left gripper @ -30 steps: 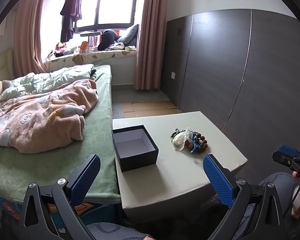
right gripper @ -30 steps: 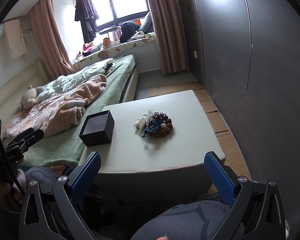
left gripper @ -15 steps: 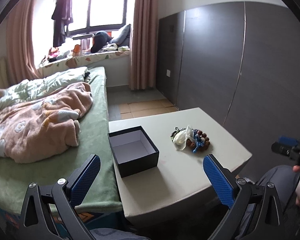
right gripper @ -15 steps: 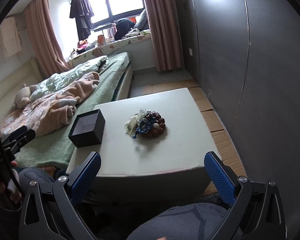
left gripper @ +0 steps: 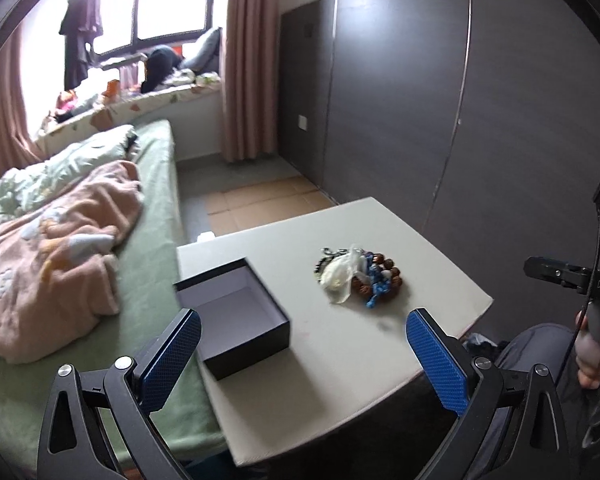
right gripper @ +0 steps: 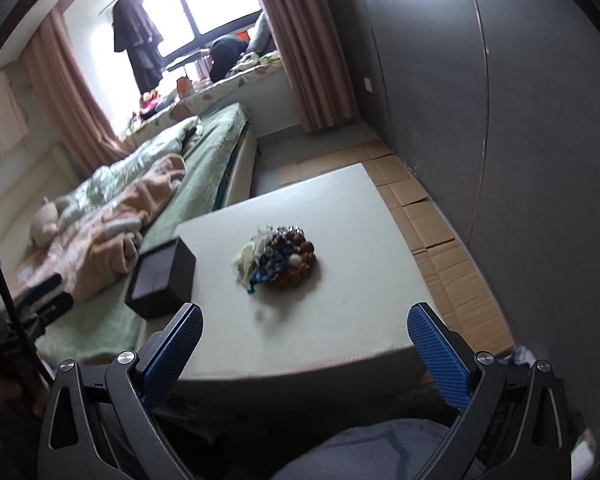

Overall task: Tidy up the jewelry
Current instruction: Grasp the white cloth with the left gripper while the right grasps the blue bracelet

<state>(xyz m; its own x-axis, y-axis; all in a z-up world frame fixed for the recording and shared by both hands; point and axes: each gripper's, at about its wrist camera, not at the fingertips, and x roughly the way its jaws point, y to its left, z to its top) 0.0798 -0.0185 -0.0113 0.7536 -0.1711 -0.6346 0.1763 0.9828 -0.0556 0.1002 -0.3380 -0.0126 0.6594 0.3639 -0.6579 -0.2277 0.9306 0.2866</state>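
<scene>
A pile of jewelry with brown beads, blue beads and a white piece lies on the pale low table; it also shows in the right wrist view. An open, empty black box stands at the table's left edge, also in the right wrist view. My left gripper is open and empty, over the table's near side, in front of the box. My right gripper is open and empty, at the table's near edge, short of the pile.
A bed with a pink blanket adjoins the table's left side. A dark panelled wall runs along the right. Cardboard sheets cover the floor by the wall. My knee is below the table edge.
Both grippers have moved forward toward the table; the box and the jewelry pile look larger and nearer. Both stay open and empty. Nothing on the table has moved.
</scene>
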